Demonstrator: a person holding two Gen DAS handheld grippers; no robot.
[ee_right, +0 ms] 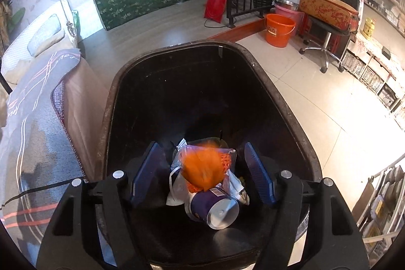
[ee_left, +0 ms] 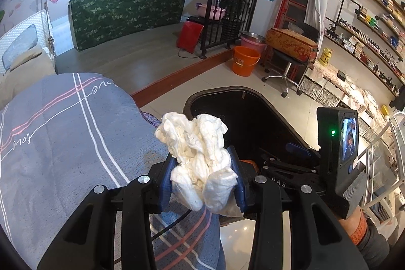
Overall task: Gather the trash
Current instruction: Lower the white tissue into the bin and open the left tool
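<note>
1. My left gripper (ee_left: 202,181) is clenched on a wad of crumpled white tissue (ee_left: 200,158); both blue pads press its sides and most of the wad bulges out ahead of the fingers.
2. That wad sits over the near right edge of the grey striped bedcover (ee_left: 63,130), just left of the black trash bin (ee_left: 243,118), whose rim lies ahead and to the right.
3. My right gripper (ee_right: 202,173) is released, jaws spread wide over the bin's mouth with nothing pressed between the pads.
4. Between and below those pads a blurred orange mesh bag (ee_right: 205,166) is inside the bin, over a purple can (ee_right: 215,206) and white wrappers on the bottom.
5. The bin's left rim (ee_right: 106,118) runs close beside the bed's edge, leaving little room there; to the right the tiled floor (ee_right: 329,105) lies open.
6. Far off, an orange bucket (ee_right: 279,29) and a wheeled stool (ee_right: 326,42) stand well apart from the bin.
</note>
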